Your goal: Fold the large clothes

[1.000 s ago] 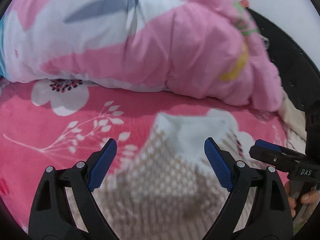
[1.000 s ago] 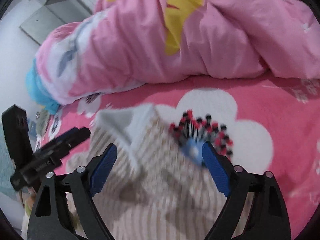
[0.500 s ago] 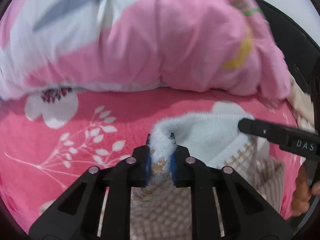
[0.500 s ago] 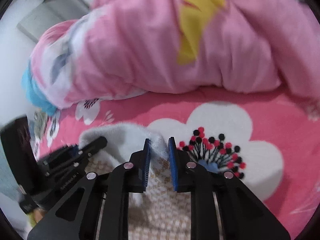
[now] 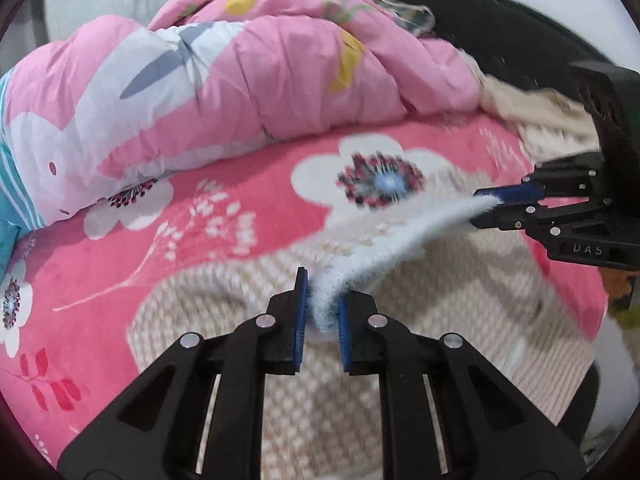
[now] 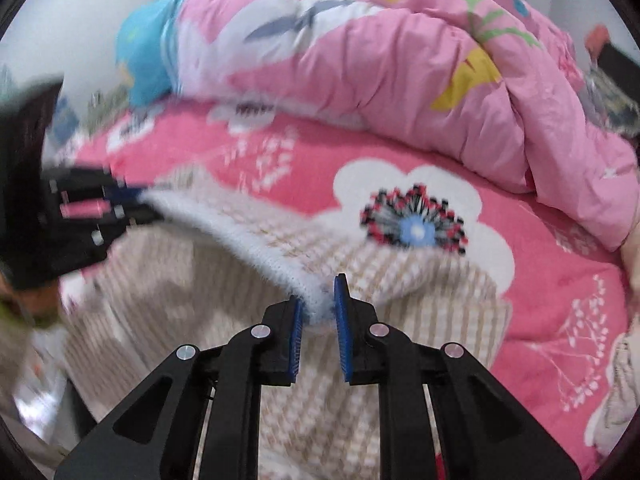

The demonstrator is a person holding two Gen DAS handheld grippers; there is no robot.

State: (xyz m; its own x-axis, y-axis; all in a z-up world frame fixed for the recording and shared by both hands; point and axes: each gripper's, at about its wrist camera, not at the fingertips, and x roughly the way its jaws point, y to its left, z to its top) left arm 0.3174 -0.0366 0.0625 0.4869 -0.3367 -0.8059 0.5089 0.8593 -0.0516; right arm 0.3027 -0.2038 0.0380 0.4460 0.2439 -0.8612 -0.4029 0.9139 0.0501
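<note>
A beige and white knitted sweater (image 5: 320, 392) with a pale blue ribbed hem lies on a pink flowered bedsheet (image 5: 168, 248). My left gripper (image 5: 320, 312) is shut on one end of the hem. My right gripper (image 6: 318, 308) is shut on the other end; it also shows at the right of the left wrist view (image 5: 496, 202). The hem (image 6: 248, 248) is stretched between them, lifted off the sweater (image 6: 320, 400) body. The left gripper shows blurred at the left of the right wrist view (image 6: 132, 200).
A bunched pink flowered duvet (image 5: 248, 80) lies across the back of the bed, also in the right wrist view (image 6: 400, 80). A black headboard or chair (image 5: 500, 36) stands at the far right. Cream cloth (image 5: 532, 112) lies beside it.
Both grippers went from open to shut on the sweater's hem, then pulled apart and lifted, stretching the hem between them. The views have drawn back from the duvet.
</note>
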